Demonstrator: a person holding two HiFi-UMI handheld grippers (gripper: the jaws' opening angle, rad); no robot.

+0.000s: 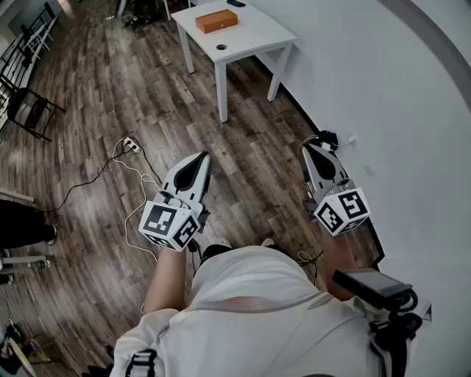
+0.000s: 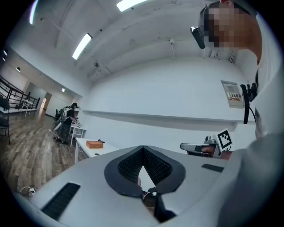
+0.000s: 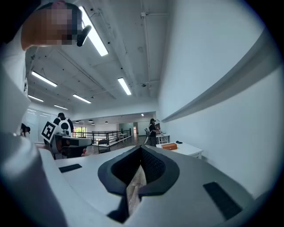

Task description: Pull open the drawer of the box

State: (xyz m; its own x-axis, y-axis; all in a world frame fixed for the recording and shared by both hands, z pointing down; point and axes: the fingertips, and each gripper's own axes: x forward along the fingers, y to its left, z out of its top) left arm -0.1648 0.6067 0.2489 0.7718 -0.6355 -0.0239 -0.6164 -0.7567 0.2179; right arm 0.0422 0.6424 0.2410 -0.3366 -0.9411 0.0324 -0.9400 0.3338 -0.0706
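Note:
The box point(image 1: 216, 20) is a small orange case lying on a white table point(image 1: 254, 35) far ahead of me, at the top of the head view. It also shows small and distant as the box point(image 2: 94, 144) in the left gripper view and the box point(image 3: 169, 146) in the right gripper view. My left gripper point(image 1: 203, 156) and right gripper point(image 1: 307, 148) are held level at waist height, well short of the table. The left gripper point(image 2: 142, 148) has its jaws closed tip to tip with nothing between them. The right gripper point(image 3: 141, 149) is likewise shut and empty.
A power strip point(image 1: 131, 146) with white and black cables lies on the wood floor in front of me. A black chair point(image 1: 29, 103) stands at the left. The white wall point(image 1: 383, 96) runs along my right. A small black disc point(image 1: 221, 47) lies on the table. People point(image 2: 69, 119) stand far off.

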